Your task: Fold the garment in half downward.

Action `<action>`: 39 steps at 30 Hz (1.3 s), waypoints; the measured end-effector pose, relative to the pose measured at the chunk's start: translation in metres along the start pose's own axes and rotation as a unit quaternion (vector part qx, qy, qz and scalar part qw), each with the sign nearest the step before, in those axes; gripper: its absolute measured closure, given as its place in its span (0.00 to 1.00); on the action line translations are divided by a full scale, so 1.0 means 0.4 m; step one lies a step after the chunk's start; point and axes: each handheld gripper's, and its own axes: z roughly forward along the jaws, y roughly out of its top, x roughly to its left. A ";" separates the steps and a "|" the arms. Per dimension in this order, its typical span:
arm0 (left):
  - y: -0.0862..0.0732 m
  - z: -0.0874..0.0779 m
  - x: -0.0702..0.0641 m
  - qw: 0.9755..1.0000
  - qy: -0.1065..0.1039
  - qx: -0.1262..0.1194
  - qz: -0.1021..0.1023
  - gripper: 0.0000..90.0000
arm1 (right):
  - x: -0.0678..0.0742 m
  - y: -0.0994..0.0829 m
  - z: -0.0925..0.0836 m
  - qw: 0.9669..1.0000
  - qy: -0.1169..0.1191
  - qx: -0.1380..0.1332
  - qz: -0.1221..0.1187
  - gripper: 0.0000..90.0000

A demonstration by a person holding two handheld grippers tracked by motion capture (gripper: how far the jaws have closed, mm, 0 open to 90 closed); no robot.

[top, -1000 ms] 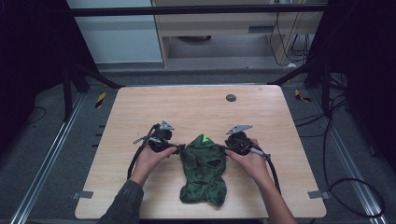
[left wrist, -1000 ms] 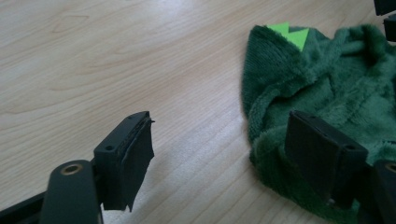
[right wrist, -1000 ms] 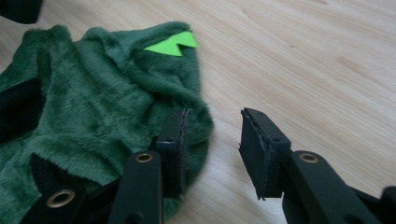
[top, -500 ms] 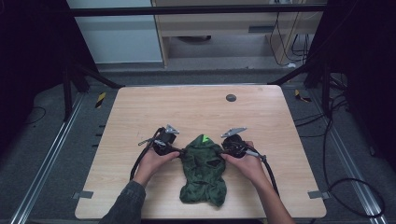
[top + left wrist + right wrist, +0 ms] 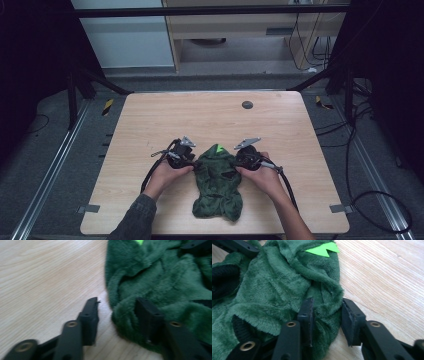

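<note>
— Starting from the biggest thing?

— Yes. Looking down at a pale wooden tabletop [image 5: 210, 115], and seeing a dark green fleece garment [image 5: 218, 187] lying crumpled near the front edge, about midway between the left and right edges.

— Touching the garment with the hands?

— Not directly. Holding the left gripper [image 5: 117, 305] in the left hand [image 5: 167, 172], just at the garment's left side. Keeping the jaws apart, released: resting one jaw over bare wood and the other over the fleece, so straddling the garment's border without pinching it.

— And on the other side?

— Holding the right gripper [image 5: 327, 307] in the right hand [image 5: 265, 177], at the garment's right side. Also spreading the jaws, not clenching: taking a thick fold of fleece between them, touching it with one jaw and leaving a little gap at the other.

— Seeing anything smaller?

— Seeing a small dark round disc [image 5: 247, 104] lying near the far edge, well apart from the garment. Also noticing a bright green zigzag patch [image 5: 322, 249] sitting on the garment's far end, between the two grippers.
</note>
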 end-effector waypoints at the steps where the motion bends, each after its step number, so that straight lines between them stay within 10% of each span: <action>1: 0.000 0.000 0.000 1.000 0.000 0.000 0.000 0.68 | 0.001 0.000 0.000 1.000 0.002 0.000 -0.001 0.77; 14: -0.001 0.000 -0.009 1.000 -0.024 0.000 0.014 0.90 | 0.006 0.003 0.001 1.000 0.017 0.001 -0.010 0.92; 39: 0.073 -0.061 -0.010 0.999 -0.008 -0.010 0.047 0.92 | -0.009 0.057 -0.071 0.999 0.018 -0.017 -0.048 0.95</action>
